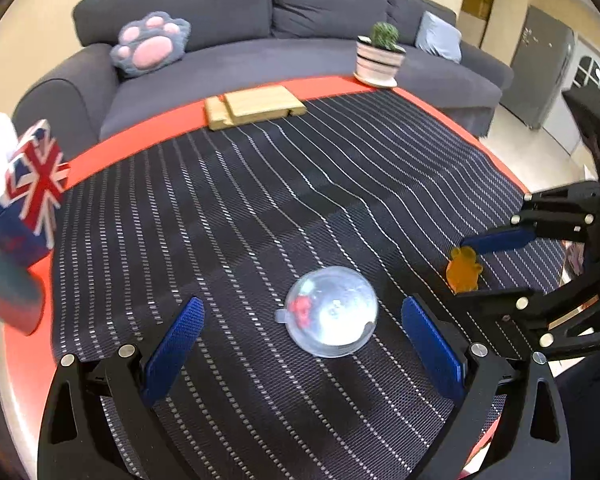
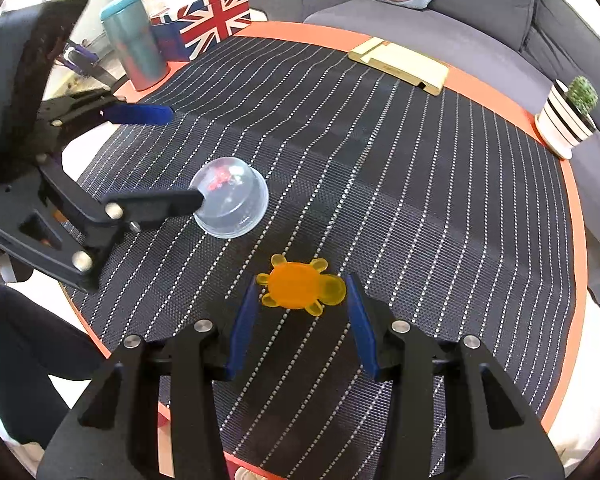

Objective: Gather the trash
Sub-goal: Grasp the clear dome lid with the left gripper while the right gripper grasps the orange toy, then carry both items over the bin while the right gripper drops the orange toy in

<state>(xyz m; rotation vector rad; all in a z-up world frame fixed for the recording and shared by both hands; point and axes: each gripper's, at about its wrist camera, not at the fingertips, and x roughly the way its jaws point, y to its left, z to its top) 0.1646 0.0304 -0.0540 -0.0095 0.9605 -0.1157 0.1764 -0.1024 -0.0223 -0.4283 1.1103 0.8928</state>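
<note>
**Trash items on the round surface: two, neither gripped**

Landmark: the clear plastic dome (image 1: 332, 312), lying on the striped mat (image 1: 260, 200) that covers the orange-rimmed surface (image 1: 140, 142).

Hidden or unclear:
- Small red pieces are seen through the dome; what they are cannot be made out.
- The flag-patterned box (image 1: 28, 188) is blurred and cut by the frame edge in the left wrist view; a white shape at its top cannot be identified.
- The teal tumbler (image 2: 134, 46) beside that box is partly masked by the left hand-held gripper.
- One blue pad of the right hand-held gripper is covered by its own black finger in the left wrist view.

Count:
- Dome: one, between the widely parted pads of the left hand-held gripper (image 1: 300, 344), untouched by either pad.
- Orange turtle-shaped toy (image 2: 300, 286): one, near the dome, between the parted pads of the right hand-held gripper (image 2: 302, 320), apparently not squeezed.
- Wooden board (image 1: 256, 106): one, far beyond the dome at the surface's edge.
- Potted cactus (image 1: 380, 56): one, further along that edge.
- Sofa (image 1: 300, 60): one, behind the surface, bearing one paw-shaped cushion (image 1: 150, 42).
</note>
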